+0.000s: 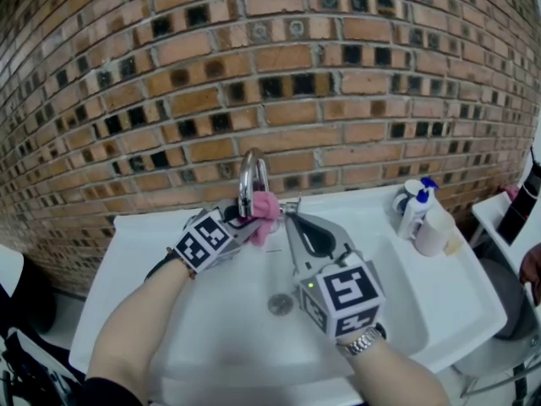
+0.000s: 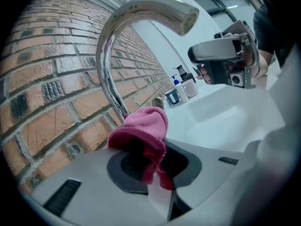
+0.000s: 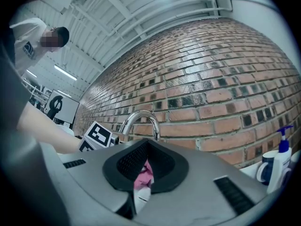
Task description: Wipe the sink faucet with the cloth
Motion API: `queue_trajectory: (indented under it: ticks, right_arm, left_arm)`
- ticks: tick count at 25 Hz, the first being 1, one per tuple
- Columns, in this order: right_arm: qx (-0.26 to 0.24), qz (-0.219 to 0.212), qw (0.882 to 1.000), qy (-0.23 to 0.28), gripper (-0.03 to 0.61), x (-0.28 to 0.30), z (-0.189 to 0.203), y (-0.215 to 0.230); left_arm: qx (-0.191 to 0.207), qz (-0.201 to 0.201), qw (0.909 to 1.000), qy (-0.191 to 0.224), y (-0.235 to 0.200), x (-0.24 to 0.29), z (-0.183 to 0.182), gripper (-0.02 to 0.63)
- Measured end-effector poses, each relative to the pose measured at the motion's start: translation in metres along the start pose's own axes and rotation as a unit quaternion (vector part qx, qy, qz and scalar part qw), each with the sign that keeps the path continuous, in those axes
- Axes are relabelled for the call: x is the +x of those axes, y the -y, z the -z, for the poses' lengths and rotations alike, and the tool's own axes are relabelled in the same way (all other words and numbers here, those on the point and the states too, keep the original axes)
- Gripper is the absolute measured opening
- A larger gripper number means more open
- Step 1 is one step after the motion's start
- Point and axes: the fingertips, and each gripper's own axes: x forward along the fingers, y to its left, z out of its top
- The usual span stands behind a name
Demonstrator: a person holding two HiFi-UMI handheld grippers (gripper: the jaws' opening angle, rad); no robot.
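The chrome gooseneck faucet [image 1: 251, 180] stands at the back middle of the white sink [image 1: 211, 337], hard against the brick wall [image 1: 270, 74]. Its stem rises upright, then arches forward over the basin, so its long axis runs bottom to top. The pink cloth [image 1: 265, 210] sits low on that stem, on the basin side. In the left gripper view its folded top appears to touch the metal where the stem meets the deck. The left gripper [image 1: 249, 224] has its jaws clamped on the cloth, a bunched fold caught between the pads and a tail hanging below. It comes in from the left, so the faucet lies straight ahead of the jaw tips and above them. The wipe therefore looks set to travel up the stem and over the arch, which is bare above the cloth. The right gripper [image 1: 289, 214] points at the faucet from the right, just beside the cloth, with jaws pressed together on nothing (the pink in its own view lies beyond them). The left hand is plainly the working one. Soap bottles [image 1: 418, 205] stand well apart at the right.
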Motion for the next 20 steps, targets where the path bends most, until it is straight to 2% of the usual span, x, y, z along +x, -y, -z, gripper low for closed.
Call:
queue_trajectory:
  ticks: [4, 8, 20]
  right_arm:
    - [0.0, 0.0, 1.0, 0.002, 0.012, 0.0, 0.0, 0.0]
    - [0.001, 0.002, 1.0, 0.0, 0.012, 0.0, 0.002, 0.002]
    - [-0.001, 0.004, 1.0, -0.002, 0.012, 0.001, 0.005, 0.004]
  left_arm:
    - [0.004, -0.033, 0.9991, 0.025, -0.02, -0.011, -0.02, 0.077]
    - [0.034, -0.056, 0.9974, 0.031, -0.036, -0.02, -0.038, 0.077]
    - [0.086, -0.114, 0.9872, 0.071, -0.053, -0.049, -0.082, 0.077]
